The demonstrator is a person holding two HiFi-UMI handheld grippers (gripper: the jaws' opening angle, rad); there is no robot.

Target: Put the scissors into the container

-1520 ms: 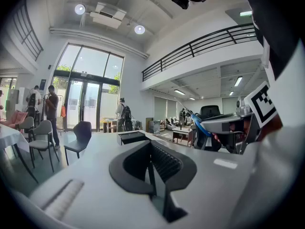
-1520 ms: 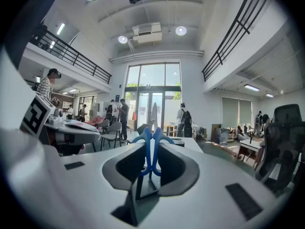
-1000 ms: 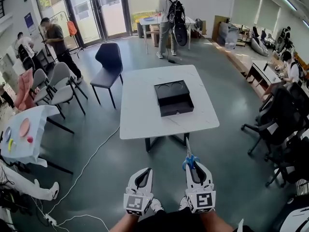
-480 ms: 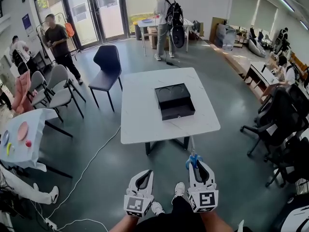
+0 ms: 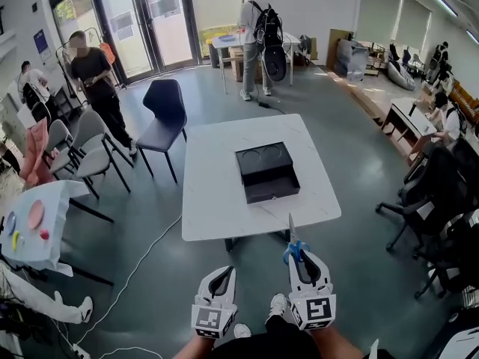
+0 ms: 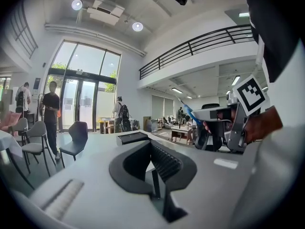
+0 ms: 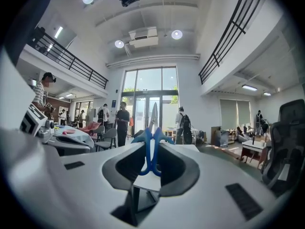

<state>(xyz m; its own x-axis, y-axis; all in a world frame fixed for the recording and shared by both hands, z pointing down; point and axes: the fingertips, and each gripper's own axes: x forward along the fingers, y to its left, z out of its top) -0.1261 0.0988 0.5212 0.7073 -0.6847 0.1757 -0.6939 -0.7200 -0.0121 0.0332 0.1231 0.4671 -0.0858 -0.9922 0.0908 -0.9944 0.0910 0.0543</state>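
Blue-handled scissors [image 5: 294, 248] stick up out of my right gripper [image 5: 297, 257], which is shut on their handles, blades pointing ahead at the white table [image 5: 217, 200]. In the right gripper view the scissors [image 7: 151, 149] stand upright between the jaws of that gripper [image 7: 151, 157]. The black container [image 5: 267, 172] lies on the table's middle, ahead of both grippers and well apart from them. Low in the head view beside the right one, my left gripper [image 5: 219, 277] is shut and holds nothing; in its own view the left gripper [image 6: 153, 157] faces the container [image 6: 133, 137].
A black chair [image 5: 168, 99] and grey chairs [image 5: 93, 137] stand left of the table. A small table with coloured items [image 5: 30, 223] is at far left. Office chairs [image 5: 441, 193] crowd the right. A cable [image 5: 150, 253] runs over the floor. Two people [image 5: 93, 73] [image 5: 258, 28] stand farther back.
The table and container have drawn a little closer and shifted in the head view as the person walks forward. Both grippers keep their places, the scissors still held.
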